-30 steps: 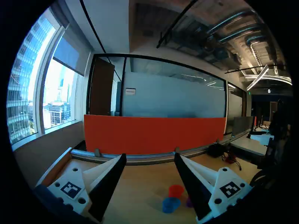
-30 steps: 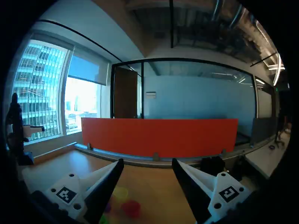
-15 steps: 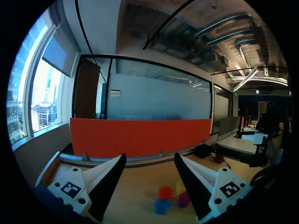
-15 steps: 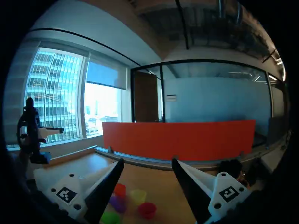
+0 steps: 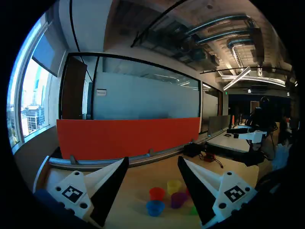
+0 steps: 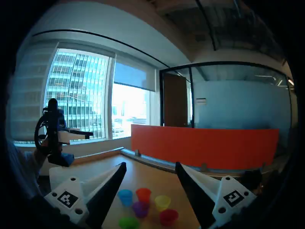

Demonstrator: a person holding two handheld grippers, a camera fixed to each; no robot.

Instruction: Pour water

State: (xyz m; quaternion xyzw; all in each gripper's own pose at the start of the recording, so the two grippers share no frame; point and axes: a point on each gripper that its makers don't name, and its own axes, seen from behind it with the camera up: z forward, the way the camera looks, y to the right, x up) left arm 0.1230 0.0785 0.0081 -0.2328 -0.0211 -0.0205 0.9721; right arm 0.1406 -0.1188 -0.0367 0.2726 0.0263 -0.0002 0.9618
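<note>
Several small coloured cups stand bunched on the wooden desk (image 5: pixel 137 179). In the left gripper view I see a red cup (image 5: pixel 156 193), a blue cup (image 5: pixel 154 208), a yellow cup (image 5: pixel 174 186) and a purple cup (image 5: pixel 178 199) below my left gripper (image 5: pixel 152 158), which is open and holds nothing. In the right gripper view the blue cup (image 6: pixel 125 197), red cup (image 6: pixel 143 194), yellow cup (image 6: pixel 162 202), purple cup (image 6: pixel 140 208), a pink-red cup (image 6: pixel 168 216) and a green cup (image 6: pixel 129 222) sit low between the fingers of my open right gripper (image 6: pixel 149 164). Both grippers hover above the cups without touching them.
An orange divider panel (image 5: pixel 126 137) (image 6: pixel 206 147) runs along the desk's far edge, with glass walls behind. The other gripper (image 6: pixel 57 133), held by a hand, hangs at the left of the right gripper view. Cables and a dark bag (image 5: pixel 192 149) lie at the desk's right end.
The left gripper view has swung right and the right gripper view left, so the cups have come further into both views. Both grippers stayed open.
</note>
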